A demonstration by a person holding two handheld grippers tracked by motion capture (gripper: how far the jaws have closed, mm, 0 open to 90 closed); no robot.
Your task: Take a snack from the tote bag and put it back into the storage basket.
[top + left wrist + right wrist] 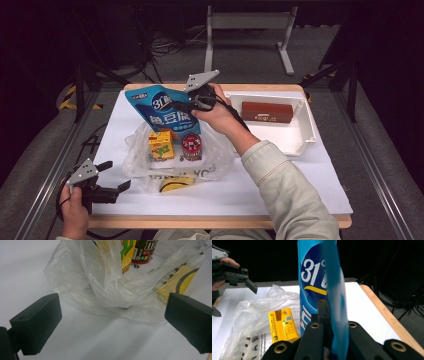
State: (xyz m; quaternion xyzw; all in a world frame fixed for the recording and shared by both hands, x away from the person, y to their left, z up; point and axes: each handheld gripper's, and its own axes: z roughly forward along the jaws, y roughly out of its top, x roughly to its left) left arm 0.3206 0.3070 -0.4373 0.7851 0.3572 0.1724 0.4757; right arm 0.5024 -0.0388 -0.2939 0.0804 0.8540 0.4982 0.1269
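Observation:
A blue snack pouch [160, 107] stands upright at the back of the white mat, leaning behind a clear plastic bag [215, 155]. My right gripper [182, 105] is shut on the pouch's right edge; in the right gripper view the blue pouch [317, 285] runs up between the jaws of the right gripper [335, 325]. Inside the bag stand a yellow drink carton [161, 145] and a red can [191, 146], with a yellow item [176, 184] lying near the front. My left gripper [116, 175] is open at the front left, facing the plastic bag [100, 290], apart from it.
A white tray [300, 135] at the back right holds a brown box [266, 112]. The white mat [280, 185] covers most of the wooden table. The person's right forearm crosses the mat's middle. Metal frame rails flank both sides.

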